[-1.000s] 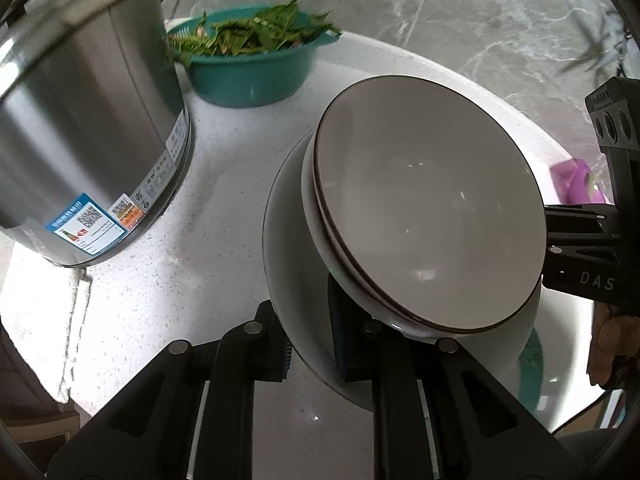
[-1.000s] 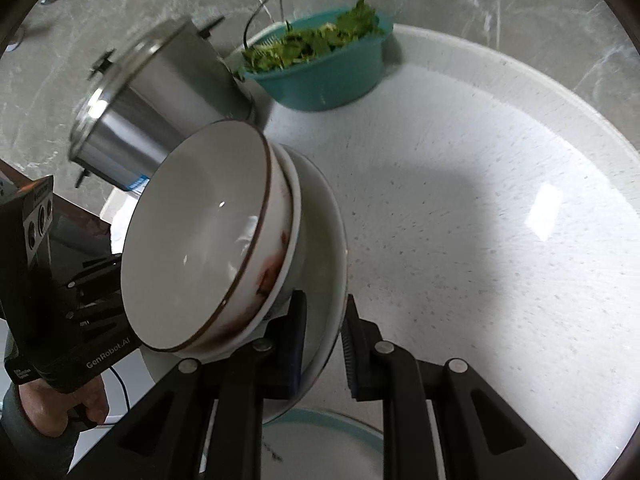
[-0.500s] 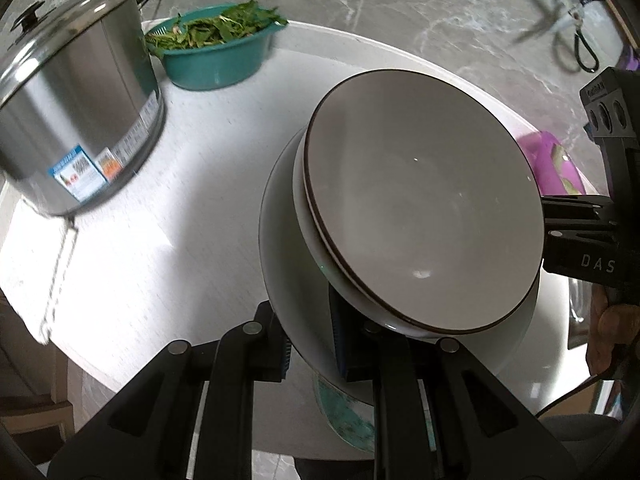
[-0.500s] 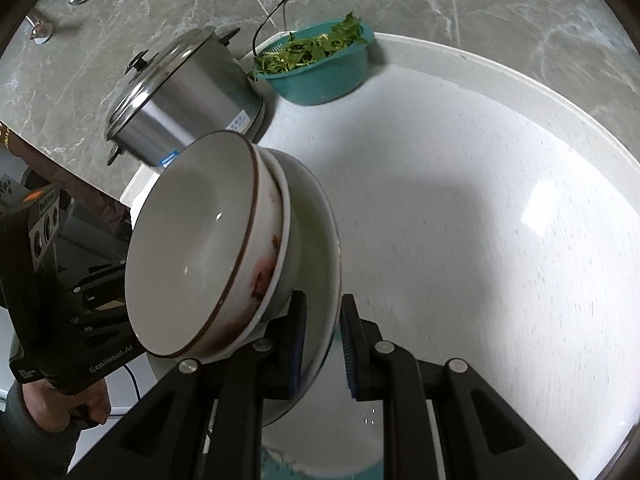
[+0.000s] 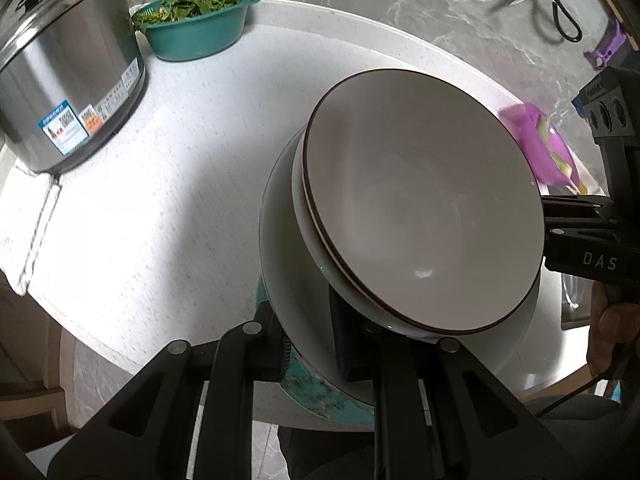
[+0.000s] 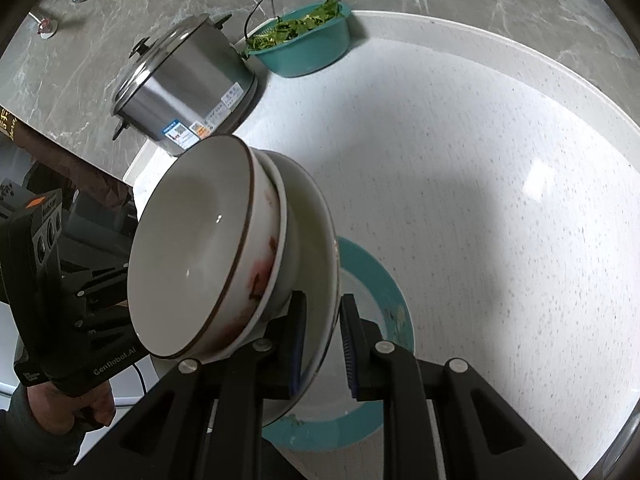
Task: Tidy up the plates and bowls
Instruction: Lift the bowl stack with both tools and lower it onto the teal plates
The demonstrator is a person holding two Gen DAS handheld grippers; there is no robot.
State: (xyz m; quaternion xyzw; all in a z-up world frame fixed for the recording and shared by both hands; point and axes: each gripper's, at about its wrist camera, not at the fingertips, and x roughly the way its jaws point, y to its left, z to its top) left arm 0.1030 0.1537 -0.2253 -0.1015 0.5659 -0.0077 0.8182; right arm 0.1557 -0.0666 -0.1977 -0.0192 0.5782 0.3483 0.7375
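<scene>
Spreading across both views is the round white table (image 6: 500, 208), mostly bare, with the big things pushed to its far edge: a steel pot (image 5: 68, 80) with its lid on, and just beside it a teal basin (image 5: 196, 36) of greens. A purple bowl (image 5: 538, 144) sits at the table's other edge, and scissors (image 5: 556, 0) lie on the floor beyond.

Held over the near part of the table is the stack: a wide white plate (image 5: 288, 248) at the bottom, tilted, with two nested bowls on it. The top bowl (image 5: 420, 216) is white with a dark rim; only the rim of the lower bowl (image 6: 282, 248) shows, and red smears mark the outside of the nested pair in the right view. Below the stack a teal plate (image 6: 376, 276) lies flat on the table, with crumbs on it.

The left gripper (image 5: 308, 344) has its fingers drawn narrow, pinching the white plate's rim on one side. The right gripper (image 6: 322, 340) does the same on the opposite side, one pad inside the rim and one outside. A hand (image 6: 80, 404) shows behind the left gripper in the right view.

As for progress, the gathering looks largely done: bowls are nested and set on a plate, and the whole stack is up in both grips. Left, by my reading, is setting it down, perhaps on the teal plate, which is not yet part of the stack. The purple bowl is also unsorted.
</scene>
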